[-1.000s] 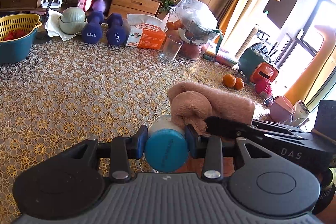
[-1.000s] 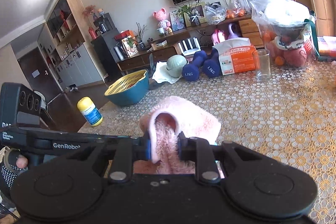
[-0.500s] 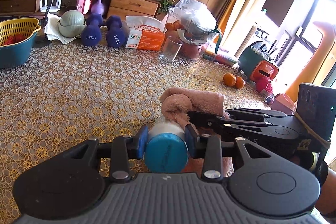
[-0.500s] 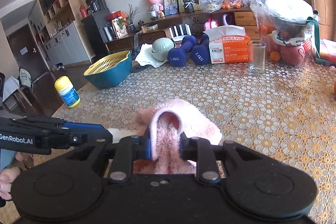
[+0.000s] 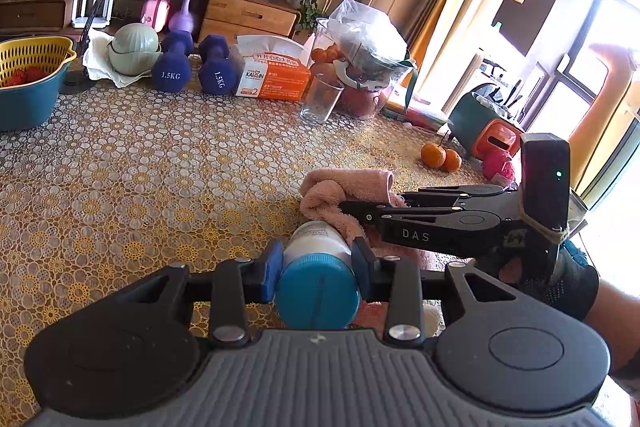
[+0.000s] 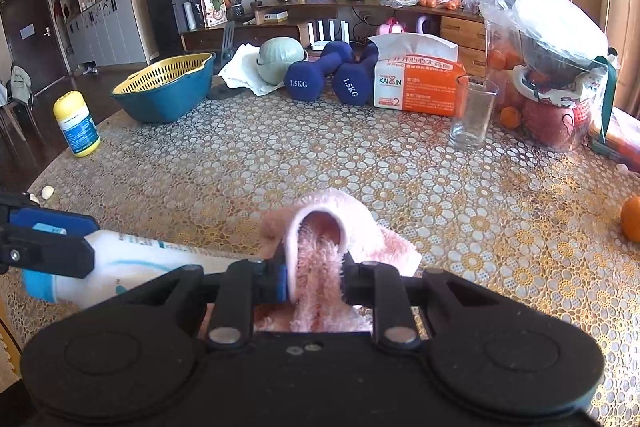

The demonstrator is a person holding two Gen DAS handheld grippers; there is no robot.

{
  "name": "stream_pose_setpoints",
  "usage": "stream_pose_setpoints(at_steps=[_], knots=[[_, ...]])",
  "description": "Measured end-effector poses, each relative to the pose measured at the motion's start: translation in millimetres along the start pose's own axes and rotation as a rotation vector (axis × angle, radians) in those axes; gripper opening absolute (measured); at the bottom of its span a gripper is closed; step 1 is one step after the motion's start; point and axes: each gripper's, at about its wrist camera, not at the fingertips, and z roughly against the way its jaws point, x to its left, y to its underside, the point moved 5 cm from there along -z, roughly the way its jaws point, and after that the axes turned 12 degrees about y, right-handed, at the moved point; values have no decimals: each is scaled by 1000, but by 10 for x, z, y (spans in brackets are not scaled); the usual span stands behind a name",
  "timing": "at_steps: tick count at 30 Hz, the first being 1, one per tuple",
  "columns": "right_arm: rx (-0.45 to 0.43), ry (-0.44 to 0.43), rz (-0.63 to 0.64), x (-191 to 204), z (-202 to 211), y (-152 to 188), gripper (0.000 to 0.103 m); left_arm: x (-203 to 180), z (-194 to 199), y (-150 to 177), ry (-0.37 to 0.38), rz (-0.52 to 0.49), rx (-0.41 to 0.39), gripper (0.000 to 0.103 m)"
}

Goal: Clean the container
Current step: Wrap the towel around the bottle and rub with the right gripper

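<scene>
My left gripper point(image 5: 318, 263) is shut on a white bottle with a blue cap point(image 5: 318, 283), held on its side with the cap toward the camera. The same bottle point(image 6: 132, 265) lies across the lower left of the right wrist view. My right gripper point(image 6: 316, 275) is shut on a folded pink towel point(image 6: 340, 227). In the left wrist view the towel point(image 5: 344, 191) presses against the far right side of the bottle, and the right gripper point(image 5: 360, 213) reaches in from the right, held by a gloved hand point(image 5: 568, 275).
On the patterned tablecloth point(image 5: 140, 167) stand a drinking glass point(image 6: 472, 115), a tissue box point(image 6: 416, 79), two blue dumbbells point(image 6: 320, 75), a teal basin with a yellow strainer point(image 6: 168, 91), a yellow-capped bottle point(image 6: 76, 125) and oranges point(image 5: 440, 157). Bagged fruit point(image 6: 552, 67) sits at the back right.
The right gripper with the towel has drawn back to the right along the bottle, so more of the white body shows. The left gripper keeps its hold on the bottle.
</scene>
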Motion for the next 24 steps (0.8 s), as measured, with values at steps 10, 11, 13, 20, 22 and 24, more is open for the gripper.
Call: stream_pose_setpoints(at_steps=[10,11,13,20,22,24], knots=[[48,58,62,-70,-106,155,20,-201,-31,76,-23,-155,23,36],[38,56,50,-101,-54,128,20,-221,-33,82,-24,-165,24,36],[8,36,20,-166,88,58,20,-252,-36,95,-27,-183,24,36],[-105,-64,-20,-220,661,-186,19,-343,-45,148,-45,-244,29,36],[-125,-102,-14,-172,786,-241,19,-376,-54,163,-50,-270,32,36],[-142,-134,11,-92,891,-280,19,-422,-58,197,-58,-312,35,35]])
